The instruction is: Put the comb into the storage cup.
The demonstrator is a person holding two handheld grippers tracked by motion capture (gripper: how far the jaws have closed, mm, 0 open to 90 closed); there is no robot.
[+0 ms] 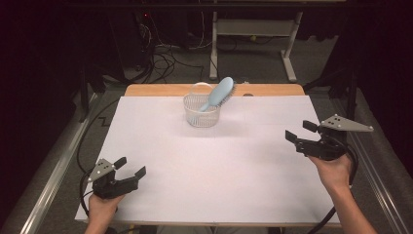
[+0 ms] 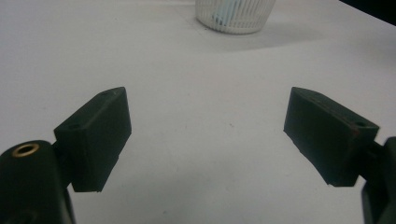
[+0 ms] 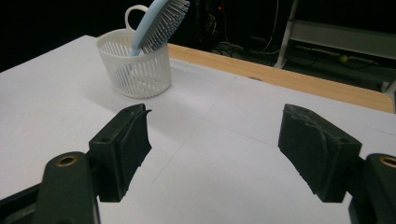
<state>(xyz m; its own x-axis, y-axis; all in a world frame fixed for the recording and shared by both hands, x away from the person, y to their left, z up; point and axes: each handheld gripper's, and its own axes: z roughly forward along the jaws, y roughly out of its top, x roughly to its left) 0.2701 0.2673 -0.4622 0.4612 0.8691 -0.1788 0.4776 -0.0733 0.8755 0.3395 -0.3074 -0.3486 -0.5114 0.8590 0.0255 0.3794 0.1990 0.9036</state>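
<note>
A white slotted basket (image 1: 201, 111) stands at the far middle of the white table sheet, with a light blue hairbrush (image 1: 218, 93) leaning in it, handle down and bristled head up. The same basket (image 3: 135, 67) and hairbrush (image 3: 156, 24) appear far off to the upper left in the right gripper view. The basket (image 2: 232, 14) is at the top edge of the left gripper view. My left gripper (image 1: 130, 165) rests open at the near left of the sheet, empty. My right gripper (image 1: 300, 130) hovers open at the right side, empty, well away from the basket.
The white sheet (image 1: 214, 161) covers a wooden table whose bare far edge (image 1: 272, 89) shows behind the basket. Beyond the table stand metal frame legs (image 1: 290, 53) and tangled floor cables (image 1: 165, 61). Metal rails run along both sides of the table.
</note>
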